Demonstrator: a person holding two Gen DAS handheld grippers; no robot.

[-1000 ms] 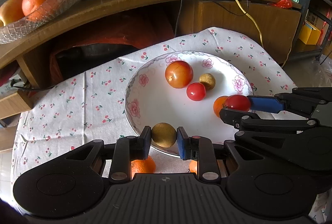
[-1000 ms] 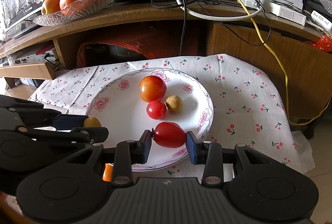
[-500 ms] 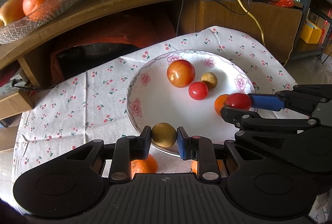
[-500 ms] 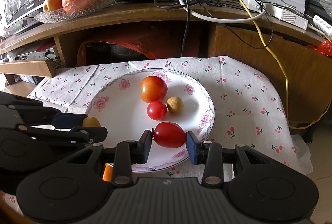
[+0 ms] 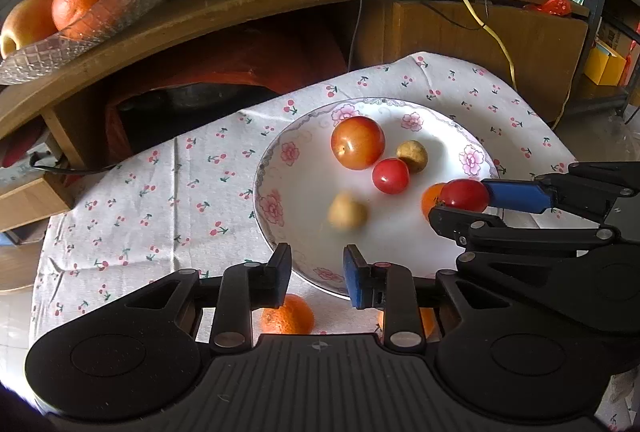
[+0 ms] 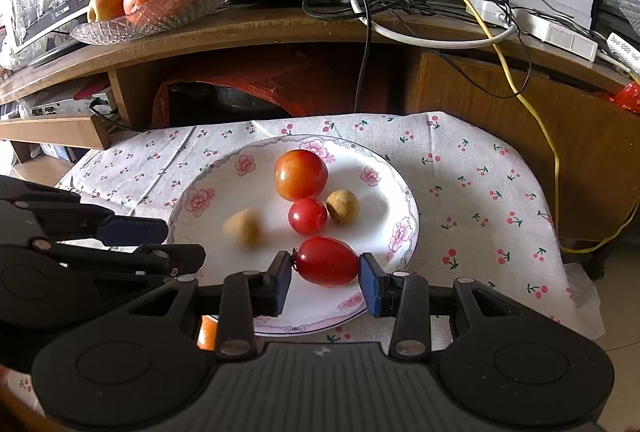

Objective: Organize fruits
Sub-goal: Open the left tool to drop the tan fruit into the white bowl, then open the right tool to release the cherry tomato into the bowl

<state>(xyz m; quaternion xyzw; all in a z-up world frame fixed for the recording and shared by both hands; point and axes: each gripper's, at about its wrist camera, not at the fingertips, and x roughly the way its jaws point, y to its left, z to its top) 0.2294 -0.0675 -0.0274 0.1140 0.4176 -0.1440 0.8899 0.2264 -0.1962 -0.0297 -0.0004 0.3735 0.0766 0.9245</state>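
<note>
Step in hand, by judgement: fruits are being gathered onto the plate (image 5: pixel 276 228); the left gripper (image 5: pixel 316 270) stands released and empty at the plate's near rim, and a blurred brown fruit (image 5: pixel 347 211) lies on the plate just beyond it, apparently in motion; the right gripper (image 6: pixel 325 272) grasps an oval red tomato (image 6: pixel 327 261) over the plate's near edge, both pads touching it; next move likely calls for lowering the tomato clear of the fruits at the plate's middle, then parting the pads gently, as it would roll; tomato glossy, smooth, unmarked; mid-plate sit a large red-orange fruit (image 6: pixel 301 174), a round tomato (image 6: pixel 307 216) and a second brown fruit (image 6: pixel 342 207), all touching; an orange (image 5: pixel 287 315) lies off the plate, just before its near rim
</note>
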